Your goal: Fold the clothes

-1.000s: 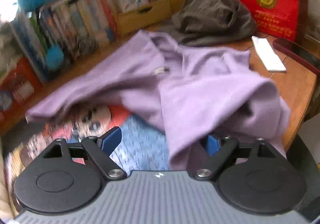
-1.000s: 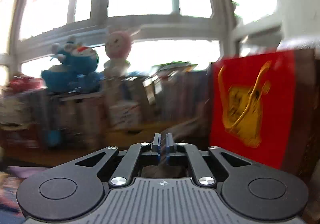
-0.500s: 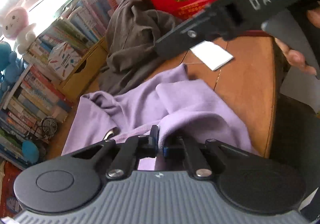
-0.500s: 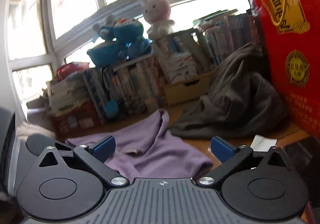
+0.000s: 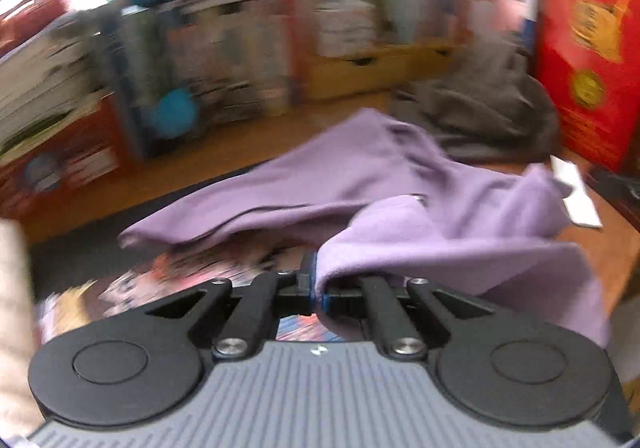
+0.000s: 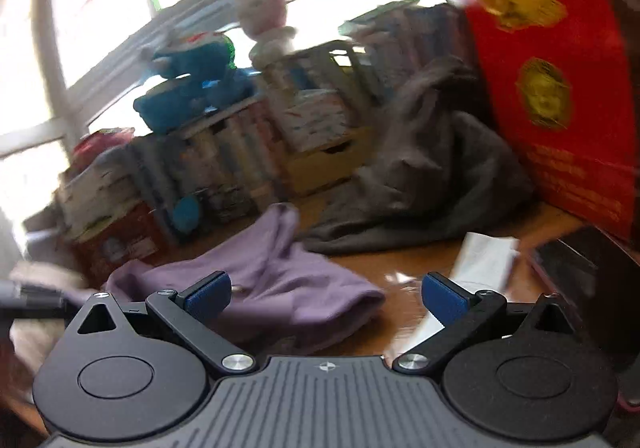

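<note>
On table (image 6: 420, 256): purple garment (image 5: 400, 188) edge clamped, left hand-held gripper (image 5: 316, 288).

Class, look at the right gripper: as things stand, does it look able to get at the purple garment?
Probably yes. The right gripper is open, and the purple garment lies on the table just ahead of its fingers with nothing between.

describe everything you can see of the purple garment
The purple garment is soft, matte lilac fabric, rumpled and spread across the wooden table. One edge is pinched in the shut left gripper and lifted off the surface. Its far end lies against the grey garment. The open right gripper hovers nearby.
</note>
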Tool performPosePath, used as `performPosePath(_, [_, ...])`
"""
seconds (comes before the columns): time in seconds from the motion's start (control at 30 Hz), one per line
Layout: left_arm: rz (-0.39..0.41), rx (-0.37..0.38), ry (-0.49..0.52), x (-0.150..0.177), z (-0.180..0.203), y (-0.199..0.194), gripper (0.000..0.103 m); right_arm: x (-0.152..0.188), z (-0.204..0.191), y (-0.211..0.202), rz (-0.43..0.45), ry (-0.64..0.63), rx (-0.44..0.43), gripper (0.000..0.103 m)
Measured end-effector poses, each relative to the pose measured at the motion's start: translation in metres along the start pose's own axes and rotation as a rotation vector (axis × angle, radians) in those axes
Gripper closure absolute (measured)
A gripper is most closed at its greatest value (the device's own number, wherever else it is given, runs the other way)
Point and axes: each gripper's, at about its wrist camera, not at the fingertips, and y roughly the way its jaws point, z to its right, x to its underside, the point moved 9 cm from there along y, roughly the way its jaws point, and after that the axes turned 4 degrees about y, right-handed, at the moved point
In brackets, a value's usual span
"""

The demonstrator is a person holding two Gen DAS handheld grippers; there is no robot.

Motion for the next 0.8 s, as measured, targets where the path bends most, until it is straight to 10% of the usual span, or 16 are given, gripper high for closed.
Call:
performPosePath(0.17, [-0.051,-0.106,-0.064,0.037,-0.042,-0.027,0.098,0.009,-0.03,0.002,-0.008,-0.026,-0.075,0.0])
performPosePath(0.37, [-0.13,-0.216,-0.171,0.087,-0.087,-0.052,0.088,0.041,-0.062,0.016,-0.216,-0.042,-0.226,0.0])
performPosePath(0.53, [-0.169,-0.305,-0.247,0.114,-0.115,-0.073,0.085,0.059,-0.084,0.024,-0.273,-0.103,-0.201,0.0])
performPosePath(0.8, [-0.013,-0.288,-0.283,0.089,-0.123,-0.126,0.054,0.051,-0.135,0.063,-0.18,-0.479,-0.166,0.0])
